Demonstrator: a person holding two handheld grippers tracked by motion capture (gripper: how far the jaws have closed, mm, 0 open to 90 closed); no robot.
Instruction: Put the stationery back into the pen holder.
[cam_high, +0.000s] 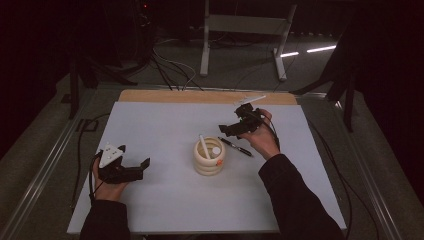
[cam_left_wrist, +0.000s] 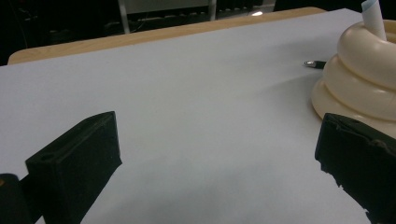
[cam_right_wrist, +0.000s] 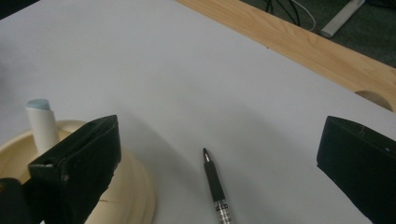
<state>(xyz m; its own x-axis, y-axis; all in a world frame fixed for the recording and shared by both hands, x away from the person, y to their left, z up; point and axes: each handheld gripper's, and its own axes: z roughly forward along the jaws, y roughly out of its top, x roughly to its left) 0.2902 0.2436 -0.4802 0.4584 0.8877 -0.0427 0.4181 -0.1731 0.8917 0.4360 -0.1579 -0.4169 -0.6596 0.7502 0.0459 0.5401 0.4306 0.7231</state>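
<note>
A cream ribbed holder (cam_high: 209, 157) stands in the middle of the white sheet, with a white stick (cam_high: 203, 145) leaning inside it. Just right of the holder lies a black pen (cam_high: 237, 146). My right gripper (cam_high: 226, 129) hovers open above the pen, which lies between its jaws in the right gripper view as the pen (cam_right_wrist: 215, 186) beside the holder (cam_right_wrist: 130, 196). My left gripper (cam_high: 142, 167) rests open at the left, with nothing between its jaws; the holder (cam_left_wrist: 364, 79) stands ahead of it at the right.
The white sheet (cam_high: 165, 120) covers a wooden table (cam_high: 205, 96) whose far edge shows bare. Cables and a white frame stand on the floor beyond. A cable trails from each gripper.
</note>
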